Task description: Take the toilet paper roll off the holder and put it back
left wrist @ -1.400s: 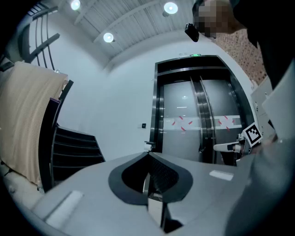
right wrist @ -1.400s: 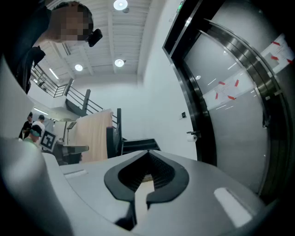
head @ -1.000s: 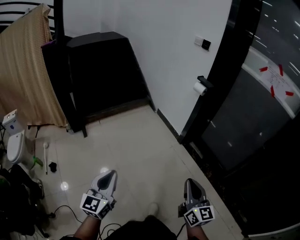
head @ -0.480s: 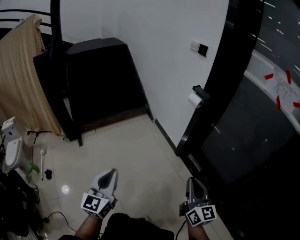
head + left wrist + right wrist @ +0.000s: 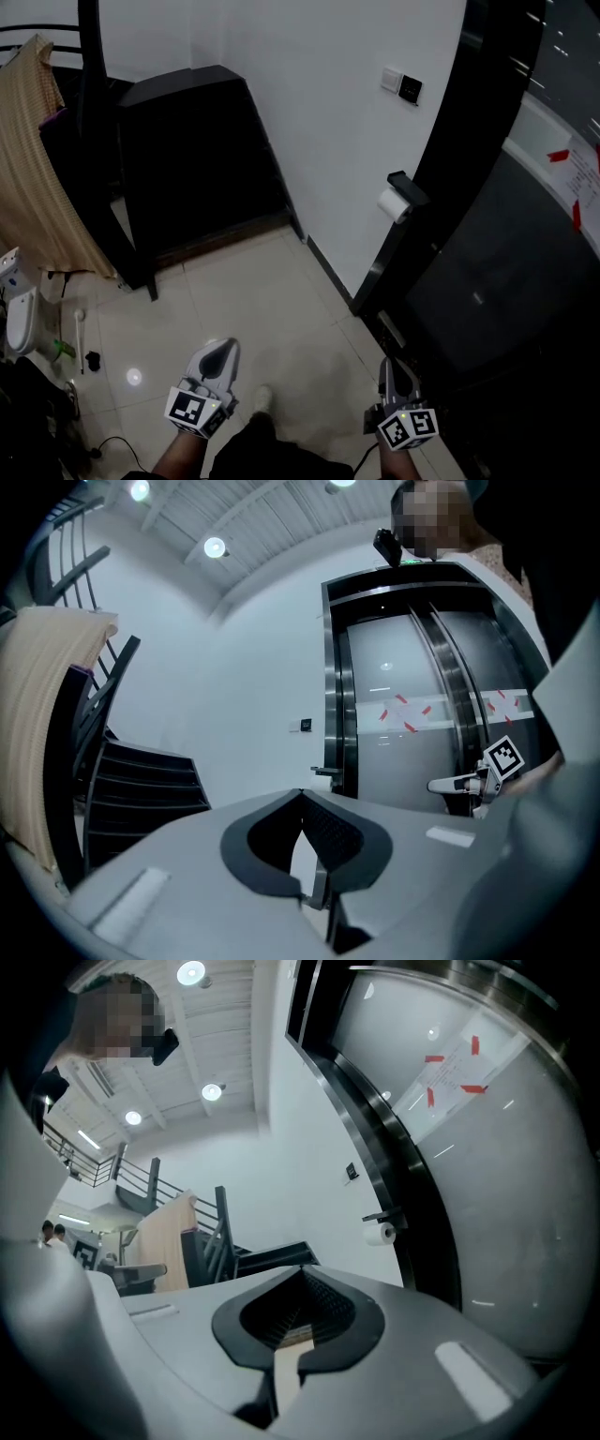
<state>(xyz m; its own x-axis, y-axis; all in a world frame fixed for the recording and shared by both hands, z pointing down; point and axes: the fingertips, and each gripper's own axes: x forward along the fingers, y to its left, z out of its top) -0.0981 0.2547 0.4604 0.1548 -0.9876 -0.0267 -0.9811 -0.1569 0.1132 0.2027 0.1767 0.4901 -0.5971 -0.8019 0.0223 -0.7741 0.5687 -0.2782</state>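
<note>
A white toilet paper roll (image 5: 394, 204) hangs under a black holder (image 5: 407, 187) on the white wall beside a dark door frame. It shows small in the right gripper view as the roll (image 5: 380, 1234) under the holder (image 5: 383, 1215), and in the left gripper view as the roll (image 5: 322, 784). Both grippers are low in the head view, far from the roll. My left gripper (image 5: 223, 348) is shut with nothing in it. My right gripper (image 5: 390, 367) is shut and empty too.
A black cabinet (image 5: 192, 159) stands against the wall at the back left, with a tan cloth (image 5: 33, 178) draped beside it. A curved glass door (image 5: 525, 244) fills the right. A wall switch (image 5: 401, 85) sits above the holder. A white toilet (image 5: 17, 305) and cables lie at the left.
The view has shifted forward: the roll and holder sit a little lower and nearer in the picture. Both grippers stay low and shut, and a foot now shows between them.
</note>
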